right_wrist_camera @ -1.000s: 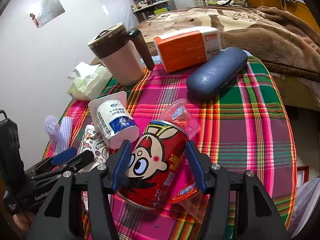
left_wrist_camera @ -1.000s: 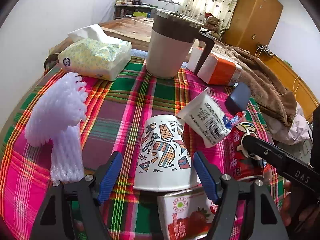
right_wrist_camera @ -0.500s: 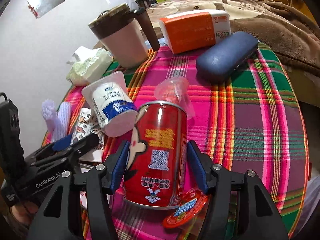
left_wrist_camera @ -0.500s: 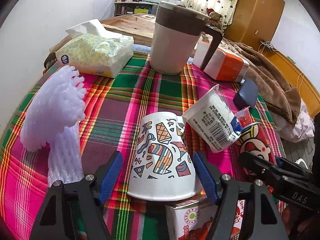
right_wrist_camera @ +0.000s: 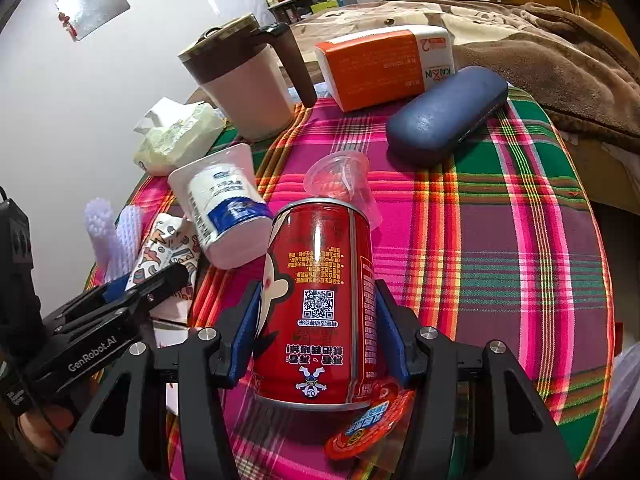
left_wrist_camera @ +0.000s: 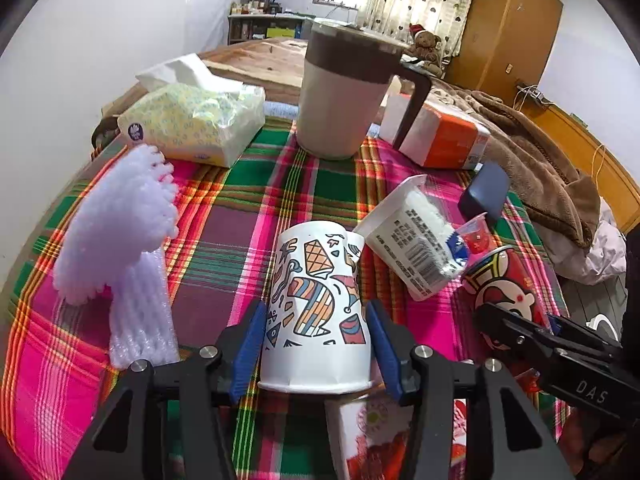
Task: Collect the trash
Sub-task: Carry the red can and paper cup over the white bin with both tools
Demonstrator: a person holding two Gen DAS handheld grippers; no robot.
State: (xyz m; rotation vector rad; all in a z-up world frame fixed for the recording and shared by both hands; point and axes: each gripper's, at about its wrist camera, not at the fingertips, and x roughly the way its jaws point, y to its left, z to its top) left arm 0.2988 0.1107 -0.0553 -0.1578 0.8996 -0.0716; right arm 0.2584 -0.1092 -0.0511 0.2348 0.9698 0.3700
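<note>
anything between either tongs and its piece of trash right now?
No. The left tongs are shut on the paper cup, and the right tongs are shut on the red can. No bin is in view.

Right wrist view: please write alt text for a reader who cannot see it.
The right gripper clamps a red can over a plaid tablecloth. Behind it lie a white yogurt cup on its side, a navy glasses case, an orange box and a lidded mug.
</note>
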